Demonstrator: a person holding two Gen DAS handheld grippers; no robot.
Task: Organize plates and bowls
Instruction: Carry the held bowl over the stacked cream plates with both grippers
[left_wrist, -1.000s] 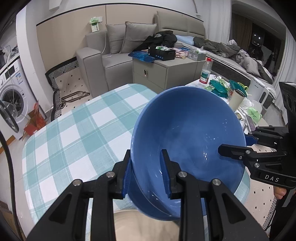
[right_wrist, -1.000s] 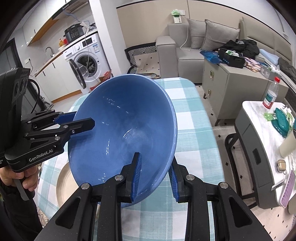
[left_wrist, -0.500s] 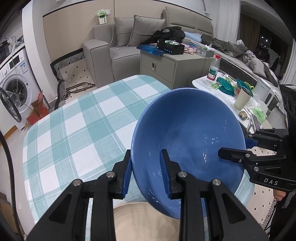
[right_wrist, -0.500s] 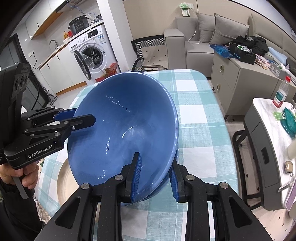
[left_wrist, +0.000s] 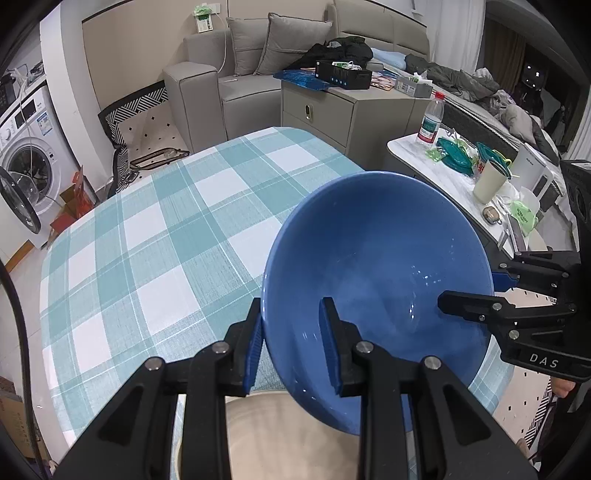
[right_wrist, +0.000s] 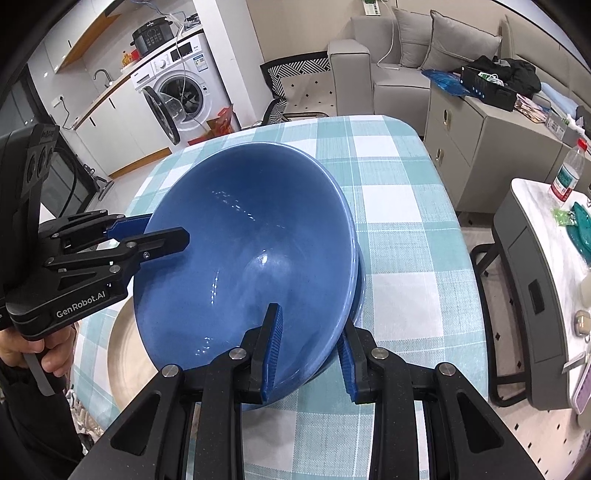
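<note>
Jaws of both grippers clamped on empty blue bowl (left_wrist: 376, 266), above beige plate (right_wrist: 127, 354).

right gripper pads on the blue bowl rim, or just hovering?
Touching. In the right wrist view the right gripper straddles the blue bowl rim, one pad pressed inside the wall, the other outside, no gap showing.

Glossy glazed bowl (left_wrist: 376, 266), woven tablecloth (left_wrist: 155, 236)

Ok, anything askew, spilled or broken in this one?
Only the blue bowl: it hangs tilted above the checked table, each gripper clamping its rim, left gripper, right gripper. No spill or damage shows.
</note>
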